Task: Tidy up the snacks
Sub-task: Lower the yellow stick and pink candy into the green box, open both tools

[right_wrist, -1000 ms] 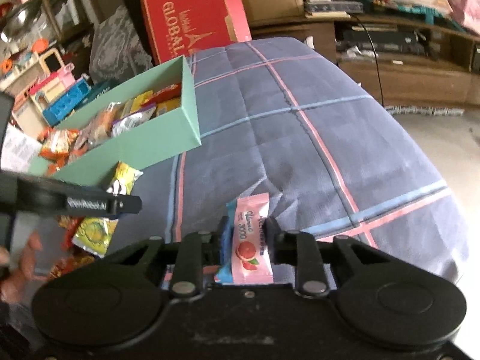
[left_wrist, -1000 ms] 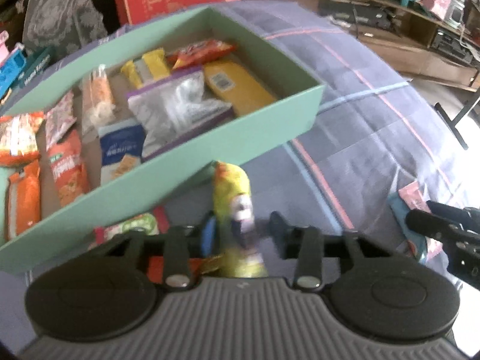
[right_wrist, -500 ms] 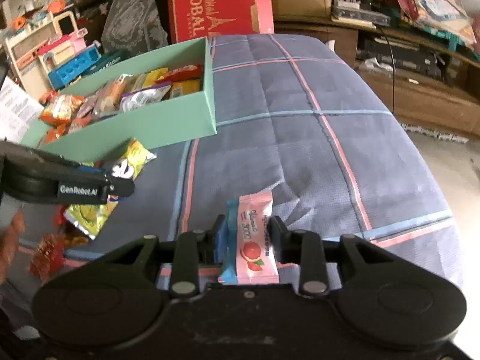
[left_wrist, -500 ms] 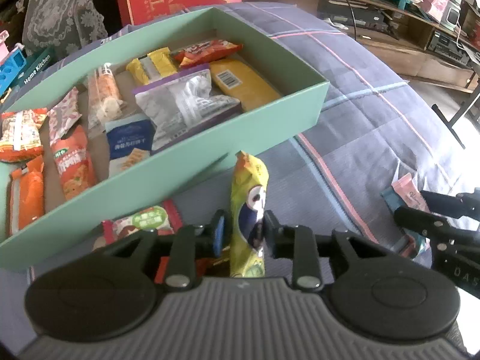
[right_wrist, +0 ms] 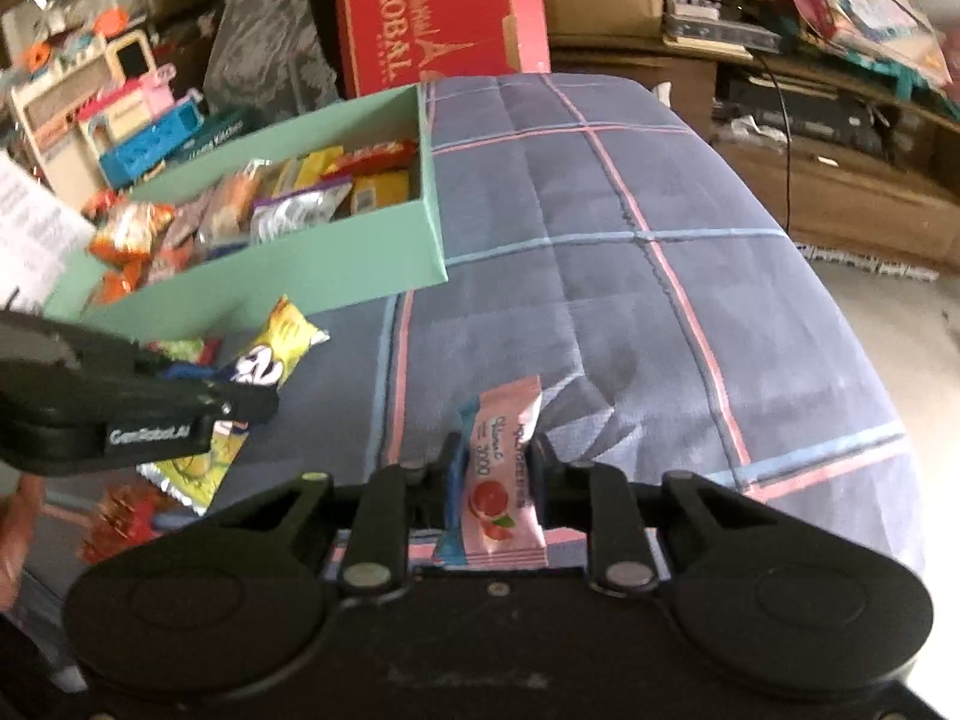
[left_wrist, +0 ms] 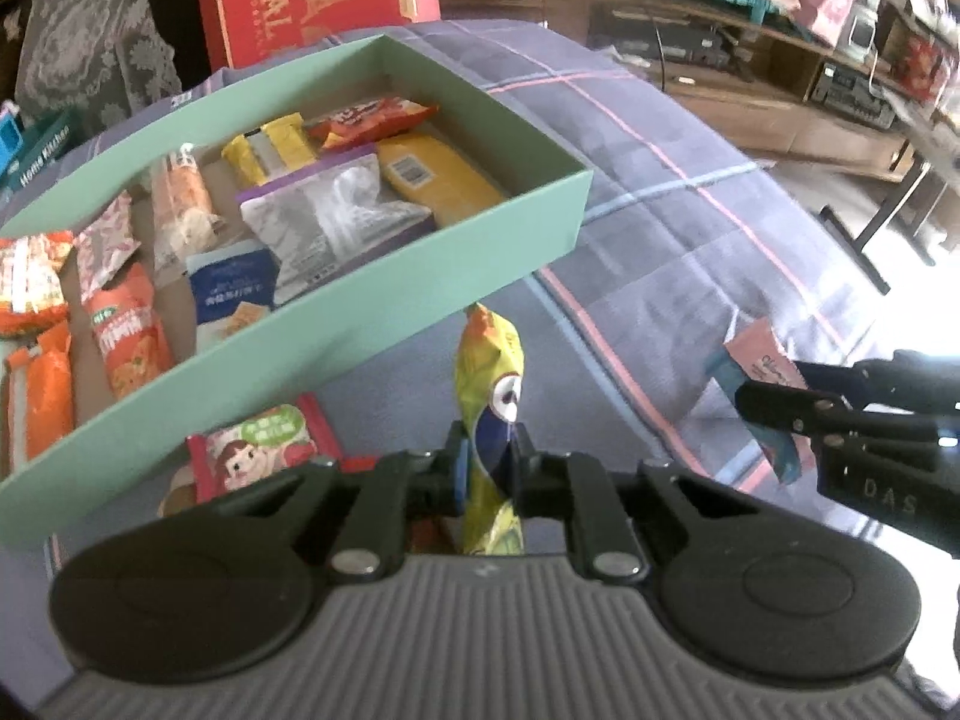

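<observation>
Two tools angled downward, left tool gripping yellow packet, right tool gripping pink sachet

Between left jaws: yellow-and-blue snack packet. Between right jaws: pink sachet. Ahead: mint-green box, purple checked cloth.

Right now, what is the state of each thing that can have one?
Left gripper: shut on yellow packet, just closed further.
Right gripper: shut on pink packet, just closed further.
Green box: open, holding snacks.
Red packet: flat on cloth outside box.
</observation>
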